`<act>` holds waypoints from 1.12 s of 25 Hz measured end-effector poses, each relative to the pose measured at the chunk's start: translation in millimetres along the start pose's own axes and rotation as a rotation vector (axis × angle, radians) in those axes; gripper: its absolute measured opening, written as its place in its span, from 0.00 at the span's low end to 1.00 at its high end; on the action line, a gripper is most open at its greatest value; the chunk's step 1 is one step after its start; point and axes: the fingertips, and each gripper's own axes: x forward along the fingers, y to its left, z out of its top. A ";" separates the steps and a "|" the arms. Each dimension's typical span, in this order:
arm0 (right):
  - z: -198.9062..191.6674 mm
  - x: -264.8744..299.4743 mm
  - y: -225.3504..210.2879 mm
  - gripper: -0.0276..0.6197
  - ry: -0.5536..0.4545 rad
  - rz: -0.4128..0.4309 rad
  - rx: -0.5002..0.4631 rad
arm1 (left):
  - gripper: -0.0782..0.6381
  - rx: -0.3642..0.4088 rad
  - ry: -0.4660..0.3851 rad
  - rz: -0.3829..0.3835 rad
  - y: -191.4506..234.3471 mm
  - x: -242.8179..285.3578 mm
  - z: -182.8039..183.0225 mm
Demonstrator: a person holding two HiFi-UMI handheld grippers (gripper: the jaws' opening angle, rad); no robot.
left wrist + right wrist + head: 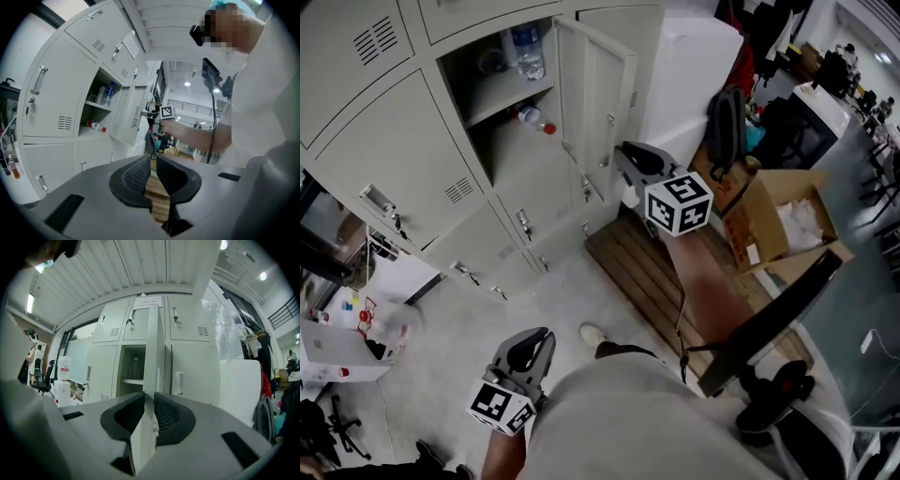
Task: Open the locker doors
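A bank of pale grey lockers [403, 150] fills the upper left of the head view. One locker door [600, 94] stands swung out, and its compartment holds an upright water bottle [528, 52] and a red-capped bottle [534, 117] lying below. My right gripper [628, 157] is shut on that door's free edge. In the right gripper view the door [153, 357] runs edge-on between the pads of the right gripper [151, 398]. My left gripper [532, 339] hangs low over the floor, far from the lockers. Its jaws [153, 157] stand nearly together with nothing between them.
The neighbouring lockers are closed, one with a bar handle [380, 202]. A wooden pallet [647, 272] lies on the floor under my right arm. A cardboard box [778, 225], a black bag [727, 117], a white cabinet [694, 75] and an office chair [787, 319] crowd the right.
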 end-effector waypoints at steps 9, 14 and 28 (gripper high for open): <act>-4.8 -9.4 -45.7 0.14 0.004 -0.044 0.023 | 0.17 -0.011 0.012 -0.016 1.1 12.9 -1.2; -7.0 -9.5 -70.1 0.08 0.025 -0.099 -0.028 | 0.17 -0.021 0.016 -0.019 5.3 19.8 -0.4; -20.0 -1.2 -99.3 0.08 0.069 -0.131 -0.036 | 0.17 -0.033 -0.001 -0.002 25.2 28.5 4.5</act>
